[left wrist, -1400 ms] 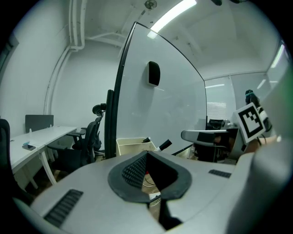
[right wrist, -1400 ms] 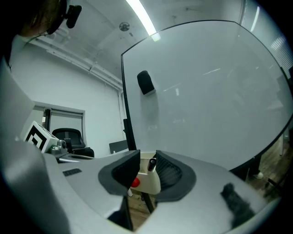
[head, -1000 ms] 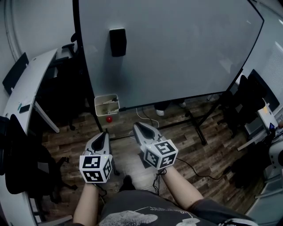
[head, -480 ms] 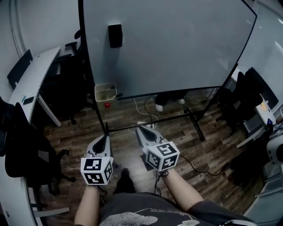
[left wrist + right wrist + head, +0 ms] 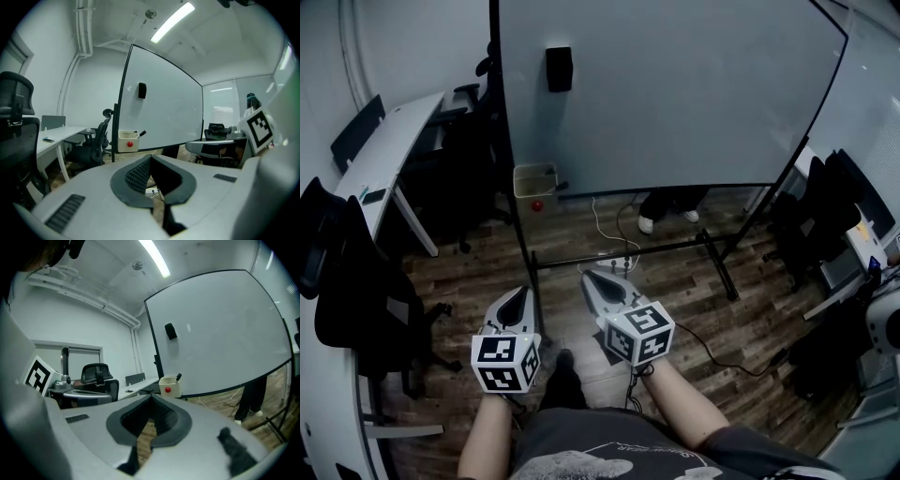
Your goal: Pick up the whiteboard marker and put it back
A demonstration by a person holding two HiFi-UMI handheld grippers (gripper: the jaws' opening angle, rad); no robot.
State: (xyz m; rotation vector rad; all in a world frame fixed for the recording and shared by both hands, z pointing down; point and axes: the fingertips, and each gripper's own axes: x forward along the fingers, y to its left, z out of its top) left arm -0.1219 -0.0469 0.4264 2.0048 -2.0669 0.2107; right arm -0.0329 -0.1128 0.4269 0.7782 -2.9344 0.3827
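Note:
A dark whiteboard marker [image 5: 141, 134] pokes out of a cream box [image 5: 534, 178] with a red dot, fixed at the lower left corner of the whiteboard [image 5: 675, 84]. The marker [image 5: 178, 378] and the box [image 5: 169, 386] also show in the right gripper view. My left gripper [image 5: 523, 290] and right gripper [image 5: 589, 274] hang side by side above the wooden floor, well short of the board. Both are shut with nothing in them, their tips meeting in the left gripper [image 5: 151, 157] and right gripper [image 5: 152, 395] views.
A black eraser [image 5: 558, 67] sticks to the board's upper left. The board's stand and feet [image 5: 628, 253] cross the floor ahead, with cables around them. A white desk [image 5: 389, 150] and office chairs [image 5: 356, 291] stand at the left, more chairs [image 5: 825, 216] at the right. Someone's shoes [image 5: 647, 223] show behind the board.
In the head view the whiteboard and its box have slid up and to the right as the view shifted. Both grippers have stayed low and shut.

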